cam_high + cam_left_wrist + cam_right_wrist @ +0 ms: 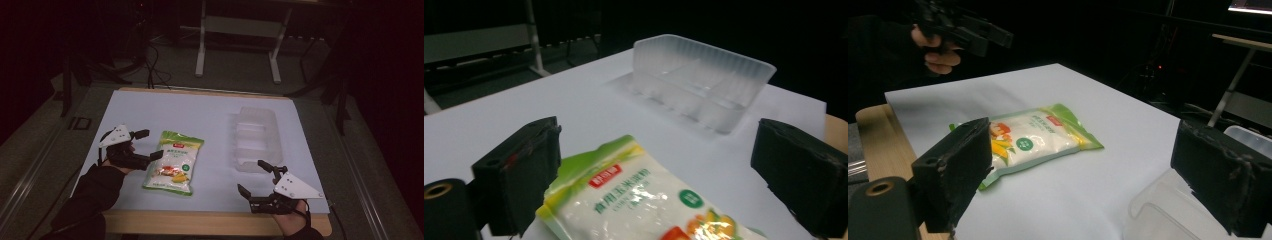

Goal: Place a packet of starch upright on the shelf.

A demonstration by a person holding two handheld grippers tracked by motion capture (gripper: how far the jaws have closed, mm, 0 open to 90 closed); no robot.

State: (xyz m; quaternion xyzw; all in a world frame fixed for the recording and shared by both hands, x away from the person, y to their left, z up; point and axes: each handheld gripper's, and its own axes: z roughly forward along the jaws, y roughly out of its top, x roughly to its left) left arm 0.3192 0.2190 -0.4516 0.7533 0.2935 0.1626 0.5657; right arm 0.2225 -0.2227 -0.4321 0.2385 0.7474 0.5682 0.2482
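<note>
Lying flat, glossy pouch (174, 162), ribbed clear tray (256, 139)

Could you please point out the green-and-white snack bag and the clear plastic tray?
green-and-white snack bag (173, 162): high view, middle of its front.
clear plastic tray (255, 120): high view, far rim.

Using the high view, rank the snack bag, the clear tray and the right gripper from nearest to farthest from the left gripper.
1. Snack bag: right beside the open left gripper, untouched.
2. Clear tray: across the white sheet, toward the right.
3. Right gripper: at the near right edge; farther than the tray, though not by much.
</note>
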